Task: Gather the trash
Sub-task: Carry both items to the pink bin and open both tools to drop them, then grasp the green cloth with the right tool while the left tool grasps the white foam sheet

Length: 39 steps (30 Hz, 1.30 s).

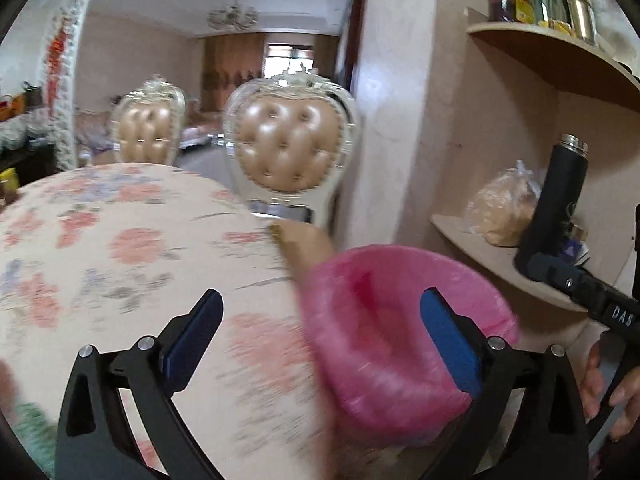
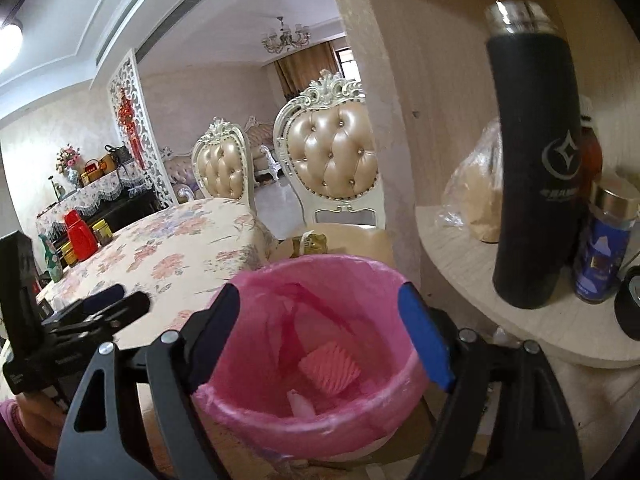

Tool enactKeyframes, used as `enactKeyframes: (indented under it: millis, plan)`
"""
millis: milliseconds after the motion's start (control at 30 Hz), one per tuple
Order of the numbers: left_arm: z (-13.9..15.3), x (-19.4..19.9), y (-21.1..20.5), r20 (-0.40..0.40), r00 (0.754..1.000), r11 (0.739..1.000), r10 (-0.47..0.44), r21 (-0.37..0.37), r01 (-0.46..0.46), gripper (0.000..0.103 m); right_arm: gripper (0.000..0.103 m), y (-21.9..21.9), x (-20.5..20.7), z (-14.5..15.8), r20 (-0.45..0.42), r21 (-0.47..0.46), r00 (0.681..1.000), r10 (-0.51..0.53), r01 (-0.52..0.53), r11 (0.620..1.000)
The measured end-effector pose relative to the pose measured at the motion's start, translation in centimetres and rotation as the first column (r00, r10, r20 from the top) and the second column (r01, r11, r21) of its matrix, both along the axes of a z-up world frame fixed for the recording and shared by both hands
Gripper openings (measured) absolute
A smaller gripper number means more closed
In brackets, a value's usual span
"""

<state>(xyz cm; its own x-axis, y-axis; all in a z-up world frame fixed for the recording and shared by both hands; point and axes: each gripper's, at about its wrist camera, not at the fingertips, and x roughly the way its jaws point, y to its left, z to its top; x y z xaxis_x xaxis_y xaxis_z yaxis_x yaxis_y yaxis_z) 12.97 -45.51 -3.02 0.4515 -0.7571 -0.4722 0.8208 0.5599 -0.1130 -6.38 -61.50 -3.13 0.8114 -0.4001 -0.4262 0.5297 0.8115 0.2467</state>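
Observation:
A trash bin lined with a pink bag (image 2: 320,344) stands beside the table. Inside it lie a pink ribbed piece (image 2: 330,368) and a small white scrap (image 2: 300,402). My right gripper (image 2: 320,332) is open and empty, hovering over the bin's mouth. My left gripper (image 1: 320,336) is open and empty, over the table edge next to the bin (image 1: 400,328). The left gripper also shows at the left of the right wrist view (image 2: 100,308). The left wrist view is motion-blurred.
A floral-clothed table (image 1: 120,248) sits left of the bin, with a red bottle and jars (image 2: 80,236) at its far end. Two tufted chairs (image 2: 332,152) stand behind. A corner shelf (image 2: 500,280) holds a black flask (image 2: 536,160), a bag and jars.

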Motion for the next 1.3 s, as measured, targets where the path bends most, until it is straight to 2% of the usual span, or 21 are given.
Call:
enactKeyframes:
  millis: [133, 300, 467, 600, 733, 833, 1000, 1133, 1233, 1300]
  plan:
    - [0.7, 0.3, 5.3, 0.029, 0.993, 0.993, 0.11, 0.044, -0.112, 0.094, 0.079, 2.6, 2.3, 0.0, -0.017, 0.016, 0.998, 0.062, -0.061, 0.998]
    - [1.2, 0.9, 12.1, 0.043, 0.974, 0.973, 0.224, 0.045, -0.226, 0.094, 0.08, 7.9, 6.3, 0.2, -0.032, 0.011, 0.981, 0.19, -0.189, 0.982]
    - [2.0, 0.9, 20.2, 0.09, 0.927, 0.931, 0.364, -0.001, -0.365, 0.094, 0.081, 13.9, 10.3, -0.1, -0.073, -0.001, 0.946, 0.315, -0.316, 0.949]
    - [2.0, 1.5, 26.2, 0.052, 0.885, 0.887, 0.463, -0.015, -0.462, 0.094, 0.081, 17.9, 13.0, -0.3, -0.103, 0.007, 0.913, 0.396, -0.397, 0.918]
    - [1.5, 2.2, 32.3, 0.008, 0.821, 0.821, 0.571, -0.005, -0.571, 0.094, 0.083, 21.5, 15.3, -0.7, -0.125, 0.015, 0.88, 0.458, -0.46, 0.888]
    - [1.1, 2.7, 36.9, 0.008, 0.744, 0.743, 0.669, 0.027, -0.668, 0.094, 0.083, 23.8, 17.1, -1.2, -0.143, 0.036, 0.853, 0.502, -0.502, 0.864]
    - [0.0, 3.7, 41.4, -0.022, 0.649, 0.647, 0.761, 0.1, -0.756, 0.094, 0.083, 27.7, 20.1, -2.4, -0.205, 0.066, 0.803, 0.56, -0.559, 0.827]
    - [-1.6, 4.9, 43.6, -0.08, 0.595, 0.6, 0.799, 0.161, -0.784, 0.094, 0.083, 30.1, 22.2, -3.4, -0.27, 0.061, 0.771, 0.577, -0.584, 0.81]
    - [-2.6, 6.1, 44.1, -0.122, 0.572, 0.585, 0.811, 0.202, -0.786, 0.094, 0.082, 31.1, 23.6, -4.0, -0.329, 0.053, 0.748, 0.577, -0.595, 0.802]
    - [-3.6, 6.7, 44.4, -0.158, 0.562, 0.584, 0.812, 0.22, -0.781, 0.094, 0.077, 31.4, 24.2, -4.4, -0.346, 0.06, 0.737, 0.581, -0.601, 0.797]
